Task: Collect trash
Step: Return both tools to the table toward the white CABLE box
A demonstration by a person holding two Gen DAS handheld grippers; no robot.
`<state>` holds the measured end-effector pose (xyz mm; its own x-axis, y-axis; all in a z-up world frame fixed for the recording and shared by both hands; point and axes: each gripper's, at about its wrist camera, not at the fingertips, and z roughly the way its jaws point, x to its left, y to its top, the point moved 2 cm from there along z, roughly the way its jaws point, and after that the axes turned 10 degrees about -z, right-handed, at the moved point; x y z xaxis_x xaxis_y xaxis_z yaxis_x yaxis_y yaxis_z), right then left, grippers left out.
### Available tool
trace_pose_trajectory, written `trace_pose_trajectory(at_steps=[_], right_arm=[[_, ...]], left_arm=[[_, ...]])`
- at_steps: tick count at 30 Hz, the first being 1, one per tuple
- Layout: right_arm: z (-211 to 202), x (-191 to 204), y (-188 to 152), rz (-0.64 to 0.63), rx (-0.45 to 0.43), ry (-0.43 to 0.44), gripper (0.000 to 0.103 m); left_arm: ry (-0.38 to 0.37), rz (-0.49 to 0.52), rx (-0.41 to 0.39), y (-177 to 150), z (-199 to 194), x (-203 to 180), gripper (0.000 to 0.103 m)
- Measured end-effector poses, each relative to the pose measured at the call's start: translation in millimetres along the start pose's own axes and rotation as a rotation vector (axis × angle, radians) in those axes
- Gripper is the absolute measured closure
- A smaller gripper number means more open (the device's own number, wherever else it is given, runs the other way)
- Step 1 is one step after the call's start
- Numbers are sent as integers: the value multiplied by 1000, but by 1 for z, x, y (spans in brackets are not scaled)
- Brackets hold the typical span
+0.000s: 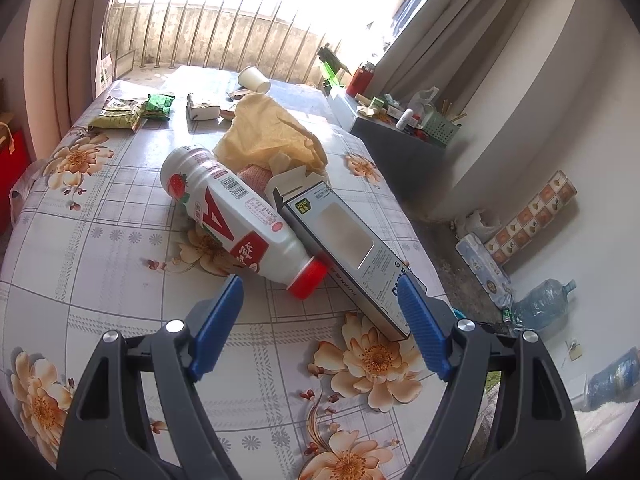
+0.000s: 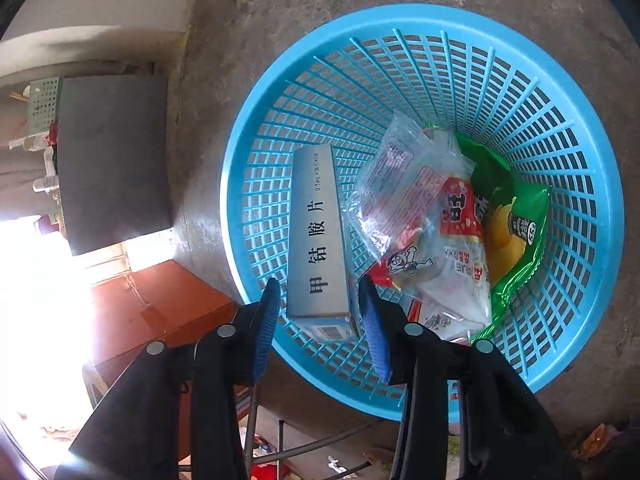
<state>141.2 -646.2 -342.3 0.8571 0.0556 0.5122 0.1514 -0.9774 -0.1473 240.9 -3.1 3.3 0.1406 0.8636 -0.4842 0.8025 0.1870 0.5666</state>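
Below, latticed blue plastic basket (image 2: pixel 580 280), boxy grey carton (image 2: pixel 316 236).

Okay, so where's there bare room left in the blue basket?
The blue basket is bare along its far wall and its left side beyond the grey box. It is crowded at the near right, where the clear wrapper overlaps the green chip bag.

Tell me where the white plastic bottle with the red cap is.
Left wrist view: the white plastic bottle with the red cap lies on its side on the floral tablecloth, against the grey cardboard box.
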Motion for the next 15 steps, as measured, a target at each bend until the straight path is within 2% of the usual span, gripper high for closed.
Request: trace_pose_trajectory(at_steps=[4, 9, 12, 15], right_arm=[[-11, -14, -8, 53, -21, 41, 52], [-66, 6, -23, -60, -96, 86, 52], [-115, 49, -39, -231, -145, 141, 52], [-161, 117, -76, -513, -169, 162, 47]], left_arm=[[2, -13, -14, 1, -6, 5, 28], [-4, -37, -26, 1, -13, 14, 28], [5, -55, -28, 0, -17, 19, 28], [22, -76, -26, -3, -21, 25, 28]])
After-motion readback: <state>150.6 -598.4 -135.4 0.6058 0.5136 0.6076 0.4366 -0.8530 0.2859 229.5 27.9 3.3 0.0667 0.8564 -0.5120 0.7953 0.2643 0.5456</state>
